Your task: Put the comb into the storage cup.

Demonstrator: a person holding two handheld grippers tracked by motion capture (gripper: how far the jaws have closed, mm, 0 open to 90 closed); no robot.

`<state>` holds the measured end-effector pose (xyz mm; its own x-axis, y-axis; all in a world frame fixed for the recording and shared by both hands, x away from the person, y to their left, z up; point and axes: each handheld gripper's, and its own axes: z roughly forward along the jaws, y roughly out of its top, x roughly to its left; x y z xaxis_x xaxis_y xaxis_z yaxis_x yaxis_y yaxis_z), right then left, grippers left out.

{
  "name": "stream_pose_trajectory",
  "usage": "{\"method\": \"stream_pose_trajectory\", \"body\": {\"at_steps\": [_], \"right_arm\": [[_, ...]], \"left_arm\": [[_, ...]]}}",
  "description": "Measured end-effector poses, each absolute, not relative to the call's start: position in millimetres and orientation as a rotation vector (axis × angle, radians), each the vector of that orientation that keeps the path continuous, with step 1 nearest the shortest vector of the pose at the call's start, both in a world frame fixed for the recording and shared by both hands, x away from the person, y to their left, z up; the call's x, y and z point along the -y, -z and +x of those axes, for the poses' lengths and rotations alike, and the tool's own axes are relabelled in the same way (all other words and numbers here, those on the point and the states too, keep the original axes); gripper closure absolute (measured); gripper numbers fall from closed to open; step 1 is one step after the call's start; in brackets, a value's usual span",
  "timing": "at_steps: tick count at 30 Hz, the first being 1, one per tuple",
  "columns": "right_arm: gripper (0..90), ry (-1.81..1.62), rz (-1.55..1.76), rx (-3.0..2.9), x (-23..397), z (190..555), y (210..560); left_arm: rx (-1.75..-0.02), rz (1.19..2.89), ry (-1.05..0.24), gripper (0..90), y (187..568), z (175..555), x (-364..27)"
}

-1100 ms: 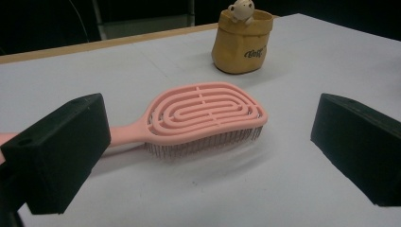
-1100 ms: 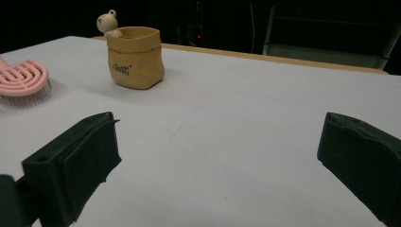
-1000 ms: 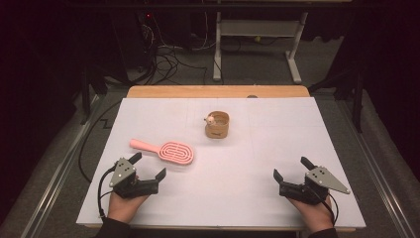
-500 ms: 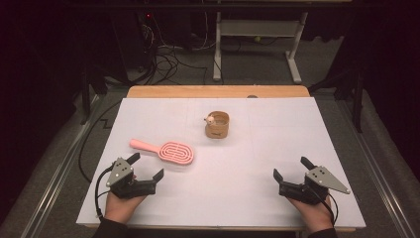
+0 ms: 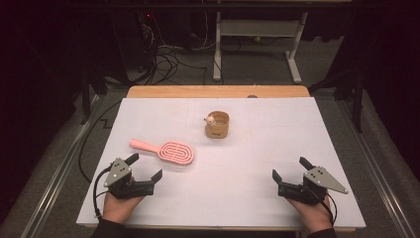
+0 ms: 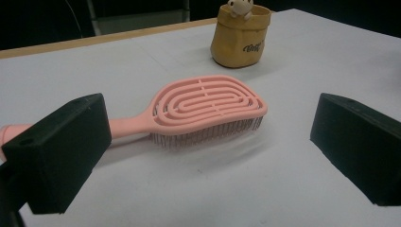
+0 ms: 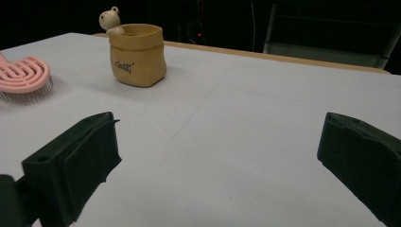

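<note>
A pink hairbrush (image 5: 165,150) (image 6: 198,111) lies bristles down on the white table (image 5: 247,163), handle pointing left. Behind it stands a small tan pouch-shaped cup (image 5: 217,124) (image 6: 241,36) (image 7: 137,54) with a little bear figure on its rim. My left gripper (image 5: 144,167) (image 6: 208,156) rests open at the front left, just short of the brush, nothing between its jaws. At the front right my right gripper (image 5: 291,169) (image 7: 217,165) also rests open and empty, aimed toward the cup; the brush head (image 7: 23,78) sits at that view's left edge.
A wooden table edge (image 5: 218,91) runs along the far side of the white surface. Beyond it are cables on the floor (image 5: 168,54) and a white desk frame (image 5: 257,34). Metal rails (image 5: 54,173) flank the table.
The left gripper has shifted slightly left and toward the front edge. The right gripper, brush and cup have not moved.
</note>
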<state>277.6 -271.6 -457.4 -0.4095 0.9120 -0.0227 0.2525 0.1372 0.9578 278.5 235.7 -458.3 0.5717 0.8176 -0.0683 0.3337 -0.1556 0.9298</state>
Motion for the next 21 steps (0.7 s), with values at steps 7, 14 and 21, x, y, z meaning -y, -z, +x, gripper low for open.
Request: {"method": "stream_pose_trajectory", "body": {"at_steps": [7, 14, 21], "right_arm": [[0.2, -1.294, 1.126, -1.769, 273.3, 277.2, 457.5], [0.2, -1.304, 1.114, -1.769, 272.1, 277.6, 457.0], [0.2, -1.307, 1.107, -1.774, 271.4, 277.9, 457.2]], "left_arm": [[-0.96, 1.726, -0.573, 4.8, 458.8, 276.5, -236.6], [-0.939, 1.741, -0.564, 13.7, 460.5, 276.7, -233.5], [-0.944, 1.727, -0.565, 18.1, 459.8, 276.5, -235.2]]}}
